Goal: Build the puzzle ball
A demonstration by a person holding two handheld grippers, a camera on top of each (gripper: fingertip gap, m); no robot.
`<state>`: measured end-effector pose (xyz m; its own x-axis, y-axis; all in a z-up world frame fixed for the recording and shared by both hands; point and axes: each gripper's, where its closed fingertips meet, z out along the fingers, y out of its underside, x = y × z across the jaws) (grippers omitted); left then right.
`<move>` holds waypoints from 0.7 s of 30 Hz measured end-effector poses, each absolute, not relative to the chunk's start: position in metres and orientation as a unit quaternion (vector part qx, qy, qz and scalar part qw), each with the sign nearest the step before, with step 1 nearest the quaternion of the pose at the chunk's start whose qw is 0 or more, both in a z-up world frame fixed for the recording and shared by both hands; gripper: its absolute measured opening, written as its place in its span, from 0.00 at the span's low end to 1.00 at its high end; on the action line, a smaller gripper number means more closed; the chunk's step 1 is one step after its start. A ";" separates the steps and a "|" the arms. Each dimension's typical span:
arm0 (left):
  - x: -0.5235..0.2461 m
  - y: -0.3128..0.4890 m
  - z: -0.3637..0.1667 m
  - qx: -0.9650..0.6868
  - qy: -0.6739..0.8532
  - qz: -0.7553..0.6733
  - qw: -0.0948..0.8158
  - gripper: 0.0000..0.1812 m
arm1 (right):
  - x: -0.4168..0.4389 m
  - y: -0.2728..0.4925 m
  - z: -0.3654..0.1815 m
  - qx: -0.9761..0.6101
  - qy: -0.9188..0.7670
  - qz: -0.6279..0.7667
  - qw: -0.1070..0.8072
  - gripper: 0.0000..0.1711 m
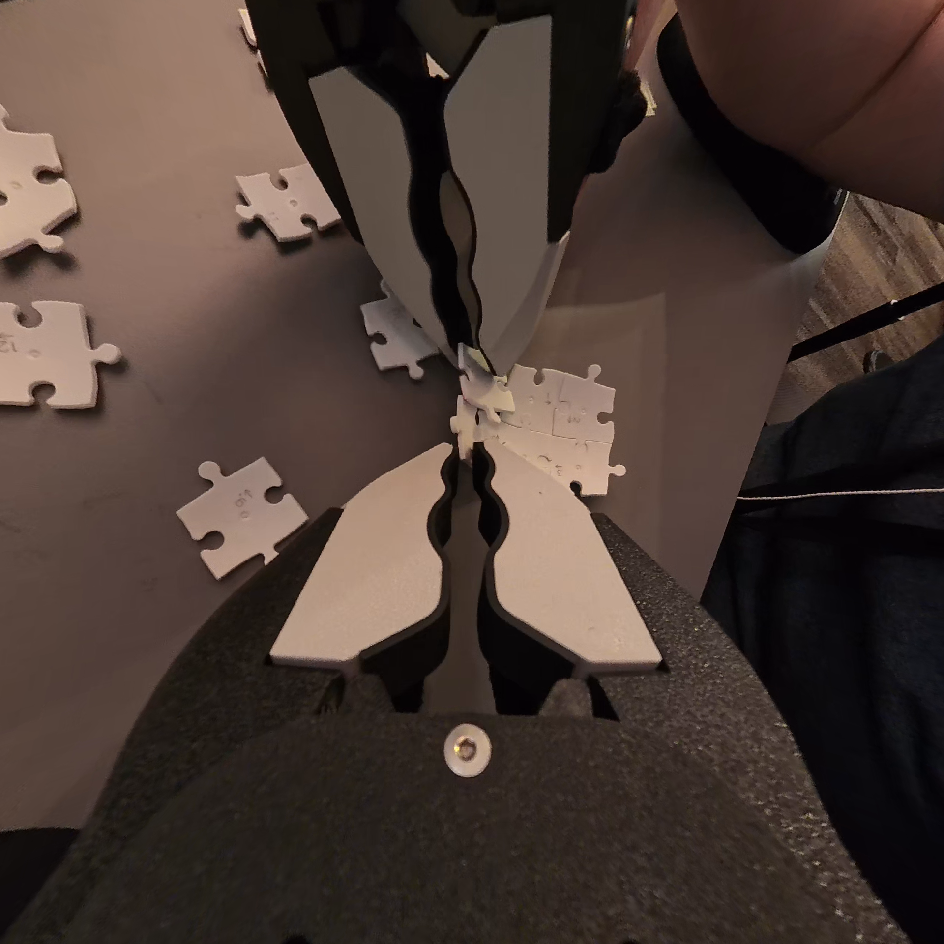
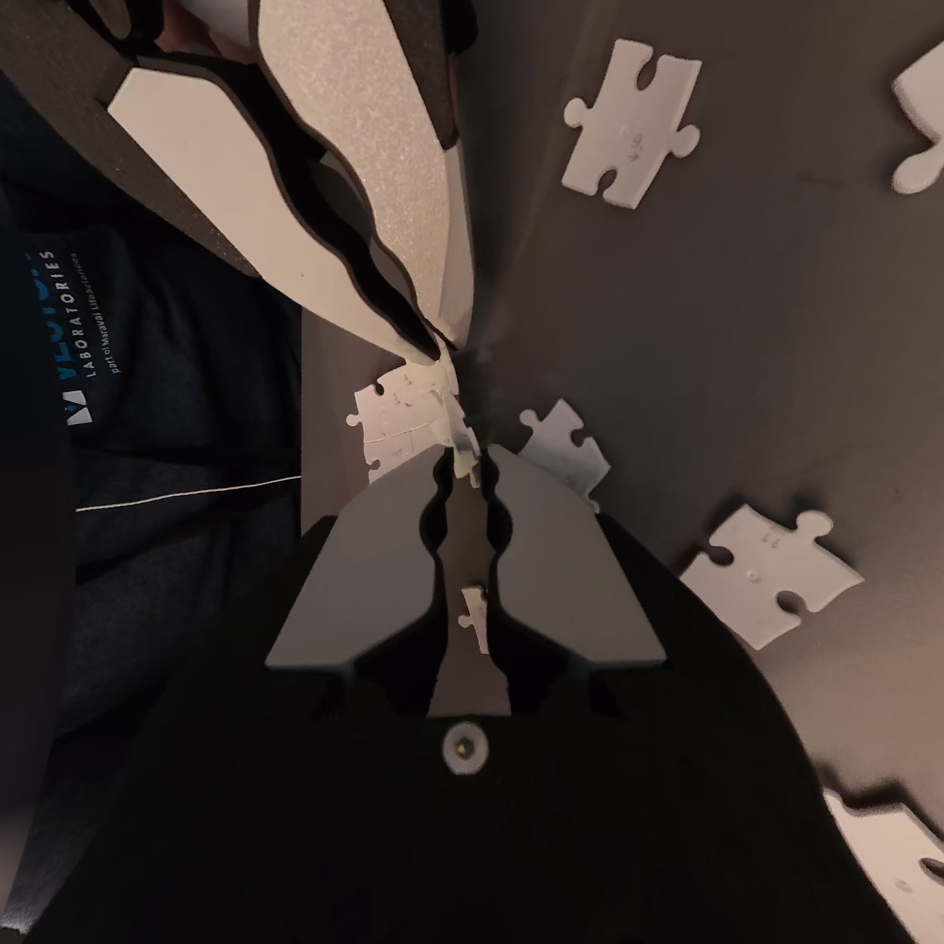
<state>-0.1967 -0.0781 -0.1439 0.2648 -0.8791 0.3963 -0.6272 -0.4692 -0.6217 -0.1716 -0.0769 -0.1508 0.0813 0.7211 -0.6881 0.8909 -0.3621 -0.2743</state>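
My left gripper (image 1: 464, 448) is shut on the edge of a white joined patch of puzzle pieces (image 1: 562, 424) and holds it over the dark table near its edge. My right gripper (image 1: 477, 357) comes in from above, shut on a single white puzzle piece (image 1: 485, 396) that touches the patch's edge. In the right wrist view my right gripper (image 2: 467, 462) pinches that piece (image 2: 462, 442), and my left gripper (image 2: 439, 352) reaches in from the upper left, gripping the patch (image 2: 398, 424). Both sets of fingertips almost meet.
Loose white pieces lie on the dark table (image 1: 179, 383): one near my left gripper (image 1: 240, 516), others farther out (image 1: 286, 207) (image 1: 43, 352) (image 1: 396, 337). The right wrist view shows more (image 2: 631, 122) (image 2: 771, 574) (image 2: 567, 444). A person's dark clothing (image 1: 843, 562) is beside the table edge.
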 end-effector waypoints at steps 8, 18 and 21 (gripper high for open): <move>-0.198 -0.077 -0.147 -0.788 0.475 -0.354 0.168 0.03 | -0.173 -0.078 -0.148 0.738 0.534 -0.396 0.116 0.02; -0.209 -0.071 -0.129 -0.785 0.474 -0.329 0.225 0.08 | -0.176 -0.077 -0.150 0.757 0.484 -0.416 0.142 0.02; -0.206 -0.070 -0.124 -0.773 0.490 -0.321 0.244 0.06 | -0.177 -0.076 -0.149 0.760 0.470 -0.422 0.153 0.02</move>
<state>-0.2065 -0.0704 -0.1240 0.3145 -0.9139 0.2565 -0.6003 -0.4008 -0.6921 -0.1771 -0.0760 -0.1492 0.2021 0.5851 -0.7854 0.8429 -0.5122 -0.1647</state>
